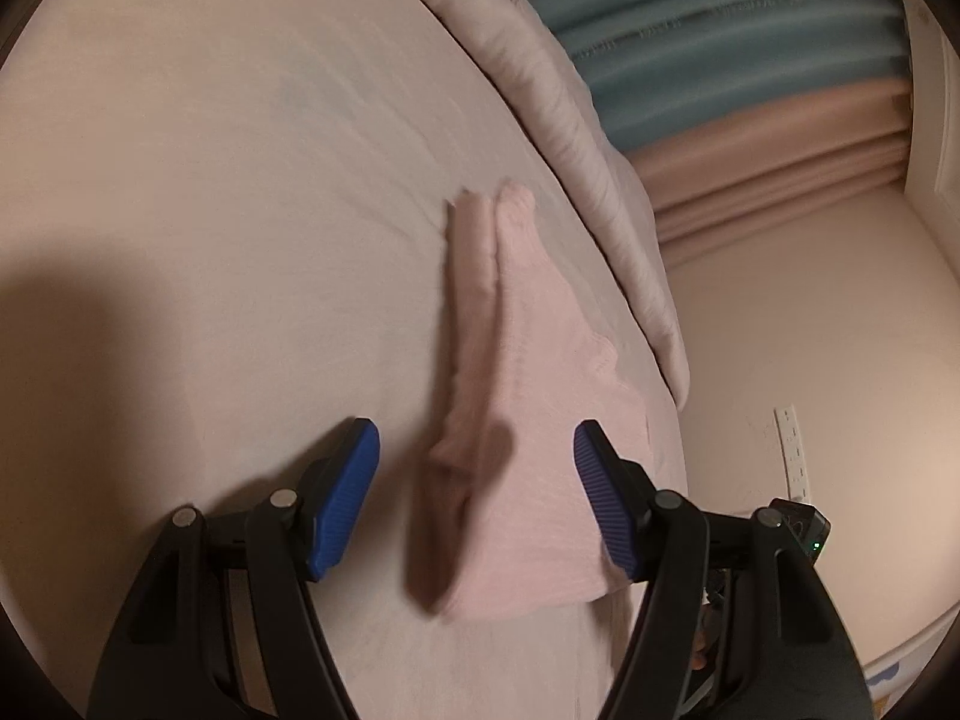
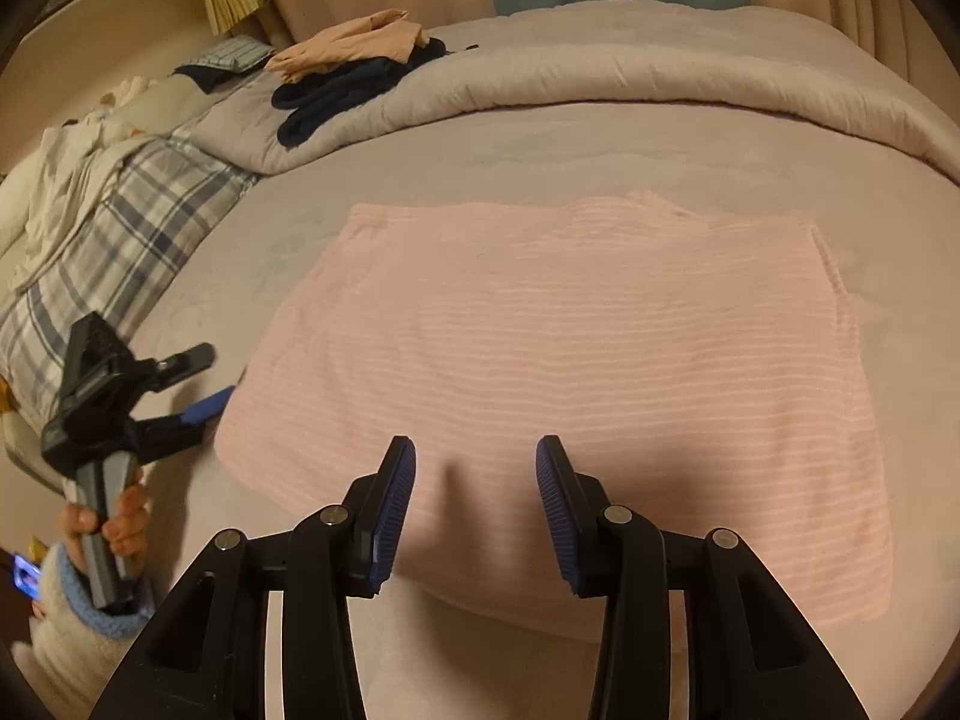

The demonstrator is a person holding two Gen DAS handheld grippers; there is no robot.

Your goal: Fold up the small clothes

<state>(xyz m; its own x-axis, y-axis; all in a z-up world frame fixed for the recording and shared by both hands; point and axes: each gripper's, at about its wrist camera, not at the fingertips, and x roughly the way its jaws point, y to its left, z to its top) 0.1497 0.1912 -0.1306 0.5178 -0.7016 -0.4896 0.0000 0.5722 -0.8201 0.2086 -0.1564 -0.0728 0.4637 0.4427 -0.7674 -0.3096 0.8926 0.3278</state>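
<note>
On bed sheet [image 2: 600, 138] — pink striped garment [image 2: 570, 360] flat, folded; both grippers parted, empty.

Teal and peach curtains [image 1: 750, 60] hang behind the bed [image 1: 210, 180].

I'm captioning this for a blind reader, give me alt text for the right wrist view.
A pink striped garment lies flat on a bed, the open right gripper over its near edge. The open left gripper is at its left edge.

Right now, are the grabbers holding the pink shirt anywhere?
No. The left gripper and right gripper both stand open over the pink shirt, pads apart from it. Nothing is held.
</note>
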